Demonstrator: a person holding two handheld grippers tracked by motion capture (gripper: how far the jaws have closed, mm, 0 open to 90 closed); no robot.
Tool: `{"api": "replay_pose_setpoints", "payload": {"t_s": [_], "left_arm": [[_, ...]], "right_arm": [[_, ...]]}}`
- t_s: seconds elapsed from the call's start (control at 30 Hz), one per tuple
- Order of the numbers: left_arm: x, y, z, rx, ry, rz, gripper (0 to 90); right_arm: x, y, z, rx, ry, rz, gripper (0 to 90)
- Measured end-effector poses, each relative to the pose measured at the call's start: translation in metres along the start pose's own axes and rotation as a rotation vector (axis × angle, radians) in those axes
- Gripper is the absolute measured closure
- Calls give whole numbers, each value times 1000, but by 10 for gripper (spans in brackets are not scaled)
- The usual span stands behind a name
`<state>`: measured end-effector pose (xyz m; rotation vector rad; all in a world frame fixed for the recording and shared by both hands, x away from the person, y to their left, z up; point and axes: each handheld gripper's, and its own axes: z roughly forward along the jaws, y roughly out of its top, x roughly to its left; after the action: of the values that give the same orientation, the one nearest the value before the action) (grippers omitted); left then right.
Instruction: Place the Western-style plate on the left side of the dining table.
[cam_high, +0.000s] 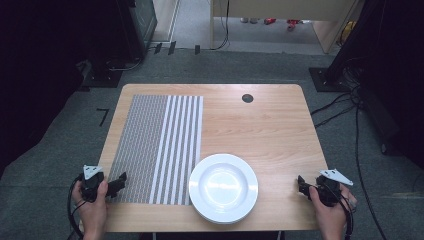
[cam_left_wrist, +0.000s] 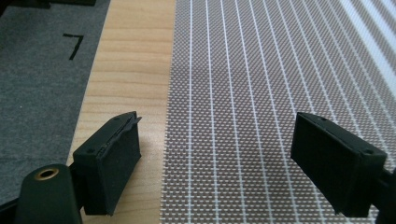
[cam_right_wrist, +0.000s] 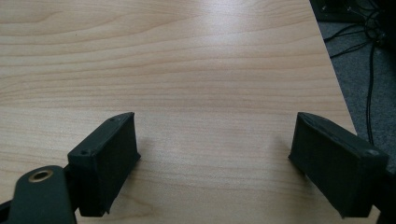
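Note:
A white plate (cam_high: 223, 187) sits near the front edge of the wooden table (cam_high: 260, 125), just right of a grey striped placemat (cam_high: 160, 145). My left gripper (cam_high: 118, 183) hovers at the mat's front left corner, held in a hand, and it is open. In the left gripper view its jaws stand wide apart over the placemat (cam_left_wrist: 243, 93) edge, nothing between them. My right gripper (cam_high: 301, 184) is at the table's front right edge, open too. Its own view has bare wooden table (cam_right_wrist: 196, 70) between the parted jaws.
A small dark round hole (cam_high: 247, 98) marks the table's far side. Grey carpet (cam_high: 60, 145) surrounds the table, with cables (cam_high: 345, 107) on the floor at the right and dark equipment at the back left. A black mark (cam_left_wrist: 73, 44) lies on the carpet left of the table.

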<state>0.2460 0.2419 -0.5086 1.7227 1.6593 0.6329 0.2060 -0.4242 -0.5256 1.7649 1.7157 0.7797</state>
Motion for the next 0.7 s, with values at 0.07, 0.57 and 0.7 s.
{"api": "replay_pose_setpoints", "payload": {"t_s": [0.07, 0.57, 0.7], "left_arm": [[-2, 2, -3, -21, 5, 4, 158], [-39, 34, -9, -97, -85, -20, 147], [-48, 40, -7, -111, -99, -17, 147]], "right_arm": [[0, 0, 0, 0, 0, 0, 144], [-1, 1, 1, 6, -5, 5, 116], [-1, 1, 2, 6, -4, 3, 114]]}}
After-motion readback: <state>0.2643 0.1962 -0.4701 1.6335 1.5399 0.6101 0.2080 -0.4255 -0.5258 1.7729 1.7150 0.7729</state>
